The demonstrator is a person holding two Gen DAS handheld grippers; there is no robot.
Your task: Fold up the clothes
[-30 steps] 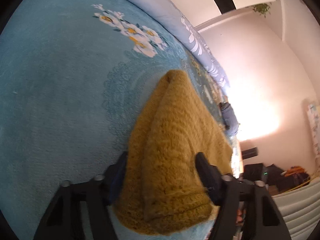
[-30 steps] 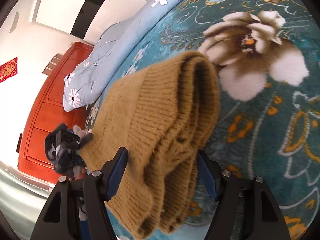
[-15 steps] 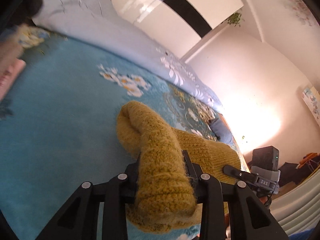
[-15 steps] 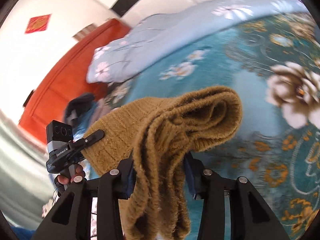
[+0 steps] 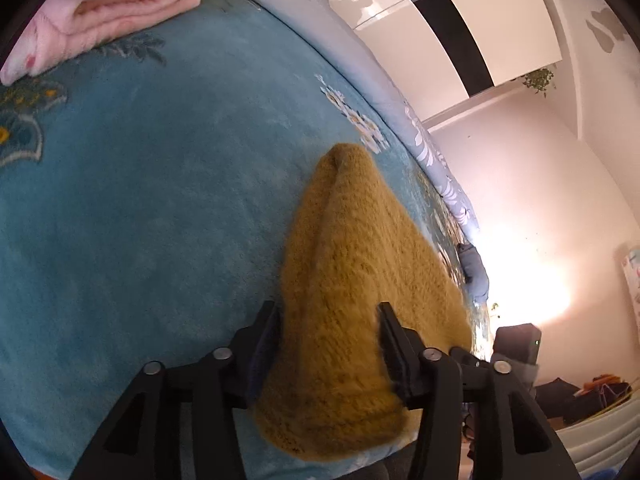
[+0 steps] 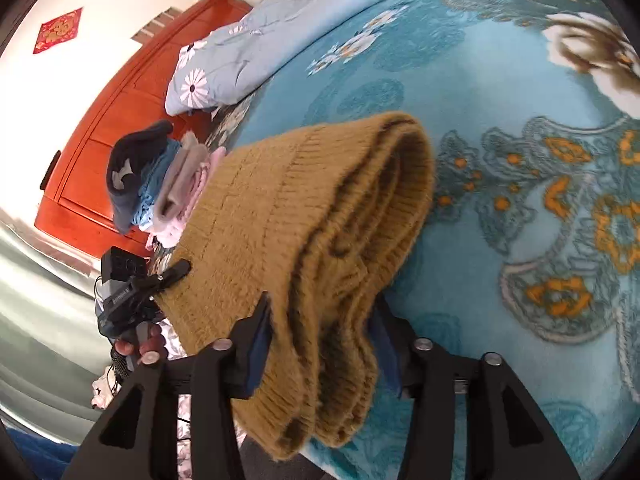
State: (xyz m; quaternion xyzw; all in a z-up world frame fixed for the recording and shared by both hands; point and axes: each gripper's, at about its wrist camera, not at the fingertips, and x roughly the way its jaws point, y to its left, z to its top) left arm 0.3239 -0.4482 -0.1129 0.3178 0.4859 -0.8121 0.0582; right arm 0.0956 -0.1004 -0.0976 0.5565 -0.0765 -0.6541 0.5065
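A folded mustard-yellow knit sweater (image 5: 356, 280) lies on the teal floral blanket (image 5: 140, 200) at the bed's near edge. My left gripper (image 5: 326, 332) stands open, its jaws wide on either side of the sweater's left end. In the right wrist view the sweater (image 6: 304, 216) shows its stacked folded layers. My right gripper (image 6: 320, 332) is open too, its jaws straddling the sweater's right end. The left gripper (image 6: 160, 280) shows there at the sweater's far end, held by a hand.
A stack of folded clothes (image 6: 160, 180) sits at the bed's left end; its pink piece (image 5: 100, 20) also shows in the left wrist view. A pale blue floral quilt (image 6: 280, 40) lies along the back. A red wooden headboard (image 6: 100, 140) stands behind.
Both grippers were shut on the sweater's ends and held it lifted half a second ago. Now both have opened and the sweater rests on the blanket, shifted toward the folded stack.
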